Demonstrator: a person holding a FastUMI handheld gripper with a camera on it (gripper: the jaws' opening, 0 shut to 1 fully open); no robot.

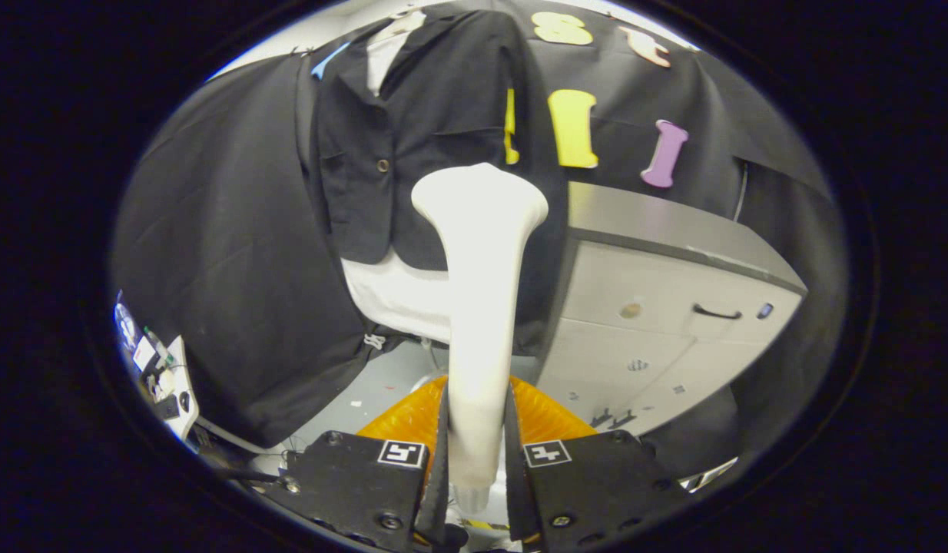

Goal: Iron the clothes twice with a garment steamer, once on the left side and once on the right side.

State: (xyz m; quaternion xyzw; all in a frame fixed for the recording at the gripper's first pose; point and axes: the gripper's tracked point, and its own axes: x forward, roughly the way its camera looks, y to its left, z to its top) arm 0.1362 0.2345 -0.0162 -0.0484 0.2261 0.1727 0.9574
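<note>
Gripper view has the gripper clamped on the handle of the white steamer — both fingers press against it, one on each side, so it's a firm grasp. The handle runs straight up between the fingers and flares out into a wide head at the top, which sits in front of the lower part of the dark jacket. Can't tell if the head actually touches the cloth or just hovers close to it.

The jacket hangs on the booth wall beyond the fingers, with a button showing on its front and a white shirt peeking out at the collar and below the hem. Just behind the fingers, low down, there's something orange and ribbed either side of the handle — looks like part of the steamer's base, but I'm not sure. Off to the right of the steamer stands a grey cabinet with drawers and a dark handle.
</note>
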